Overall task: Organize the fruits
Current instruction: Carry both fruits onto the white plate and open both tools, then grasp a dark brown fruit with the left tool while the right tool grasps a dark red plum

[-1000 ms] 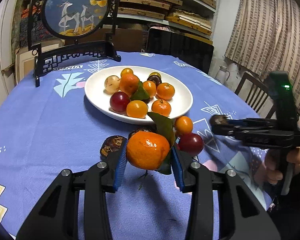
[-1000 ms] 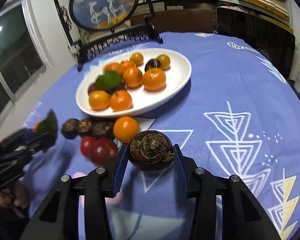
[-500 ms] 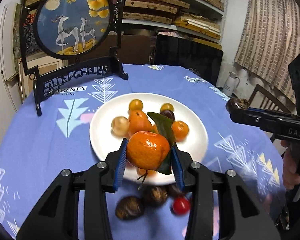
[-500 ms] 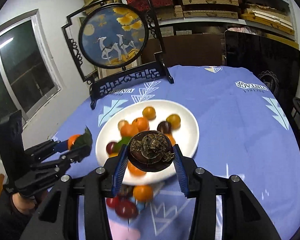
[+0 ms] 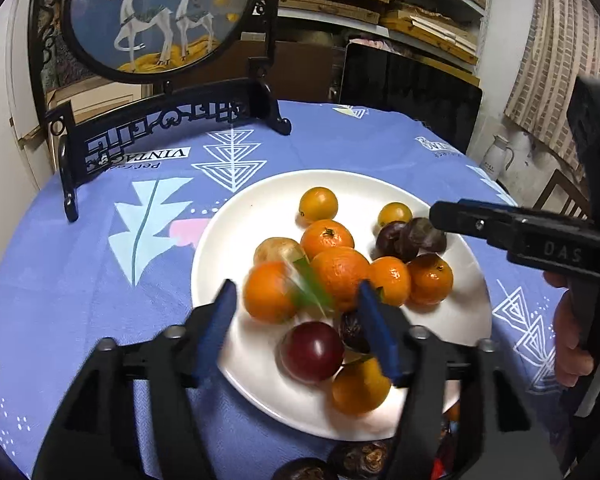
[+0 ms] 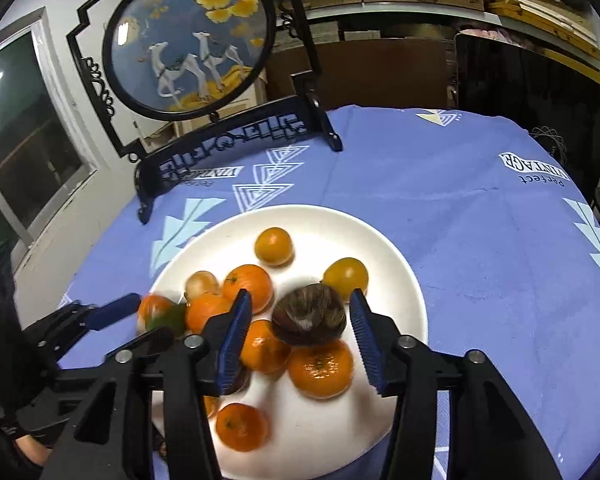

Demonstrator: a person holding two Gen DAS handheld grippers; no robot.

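Lying blurred on the white plate (image 5: 228,236), the leafy mandarin (image 5: 270,296) sits between the blue pads of the left gripper (image 5: 296,320), which touch it on neither side; these jaws have just been opening and stand wide. The dark mangosteen (image 6: 308,314) is between the pads of the right gripper (image 6: 300,340), with a gap on both sides, its jaws having also just opened. Both fruits are over the plate among other mandarins, yellow fruits and a red plum (image 5: 312,350). The plate rests on a blue tablecloth (image 5: 80,280), and behind it stands a round deer screen (image 5: 156,12).
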